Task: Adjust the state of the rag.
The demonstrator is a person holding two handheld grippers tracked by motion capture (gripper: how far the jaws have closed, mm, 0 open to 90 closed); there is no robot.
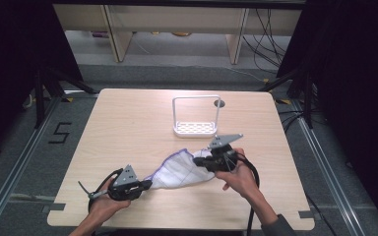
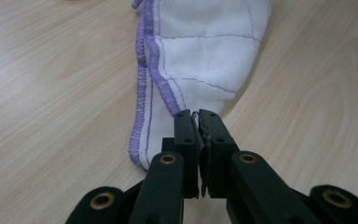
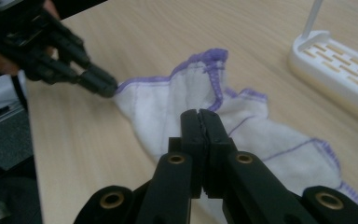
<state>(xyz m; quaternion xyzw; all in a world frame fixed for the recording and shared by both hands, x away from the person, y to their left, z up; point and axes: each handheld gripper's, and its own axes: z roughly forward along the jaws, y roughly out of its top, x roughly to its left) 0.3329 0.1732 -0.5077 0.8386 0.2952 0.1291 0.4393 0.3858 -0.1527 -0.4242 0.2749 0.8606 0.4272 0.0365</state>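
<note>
Clearly both grippers' fingers are pinched tight on the cloth (image 1: 179, 171): left gripper (image 2: 198, 116) and right gripper (image 3: 199, 114) alike.

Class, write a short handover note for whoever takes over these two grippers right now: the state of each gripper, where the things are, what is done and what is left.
Left gripper: shut on a corner of the cloth, low at the table's near left.
Right gripper: shut on the cloth's opposite end, nearer the white rack.
Cloth: white with purple stitched edging, bunched and stretched between the two grippers at the table's near middle, partly resting on the wood.
White rack: stands bare beyond the cloth, towards the far side.
Done: both ends gripped.
Left: probably spreading or folding the cloth, perhaps hanging it on the rack; nothing is on it yet.
</note>
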